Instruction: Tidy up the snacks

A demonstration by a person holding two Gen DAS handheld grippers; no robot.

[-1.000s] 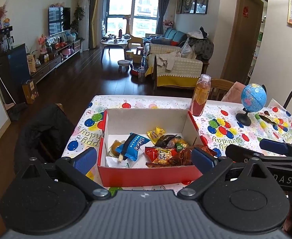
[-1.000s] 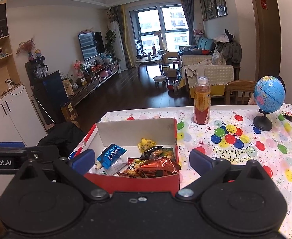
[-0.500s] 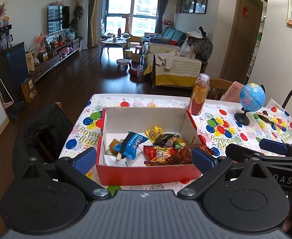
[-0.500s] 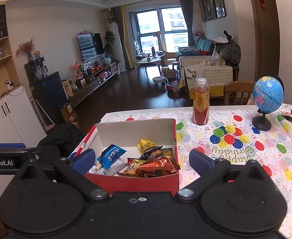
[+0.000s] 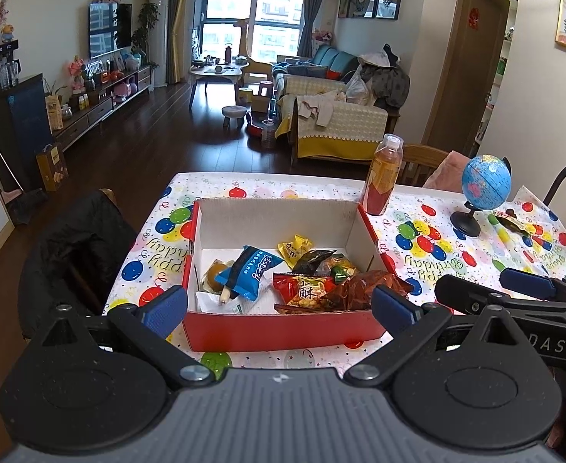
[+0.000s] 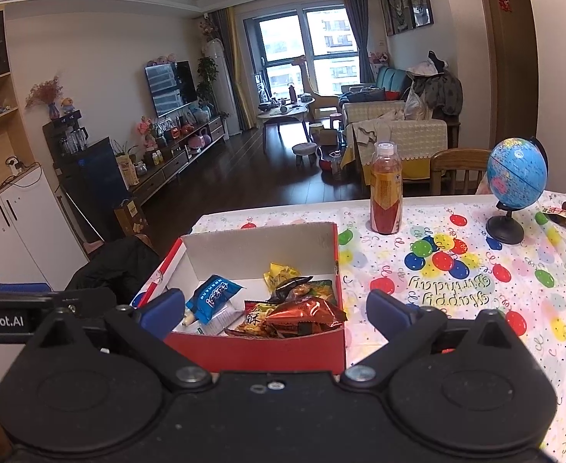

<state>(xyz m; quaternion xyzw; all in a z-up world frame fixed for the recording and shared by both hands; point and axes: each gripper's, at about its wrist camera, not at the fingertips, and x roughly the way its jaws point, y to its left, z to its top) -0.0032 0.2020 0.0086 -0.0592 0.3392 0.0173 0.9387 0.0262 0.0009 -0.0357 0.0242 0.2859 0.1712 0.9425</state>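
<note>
Hovering with both sets of fingers [image 5: 279,306] [image 6: 277,310] spread wide, empty. Aiming for the wrapper [image 6: 562,216] lying far right of the fingers, then lowering it into the box [image 5: 283,332] just ahead.

Across the bottom of the left wrist view we see our left gripper [image 5: 279,306]: a grey ribbed body, two matte black round housings, black linkage arms with silver screws, and blue-padded fingers [image 5: 163,308]. At the right edge, the other tool's black bar carries white letters "DAS". In the right wrist view, our right gripper [image 6: 277,310] has an all-black body with the same blue-padded fingers [image 6: 389,310]. At middle left, white lettering reads "nRobot.AI".
</note>
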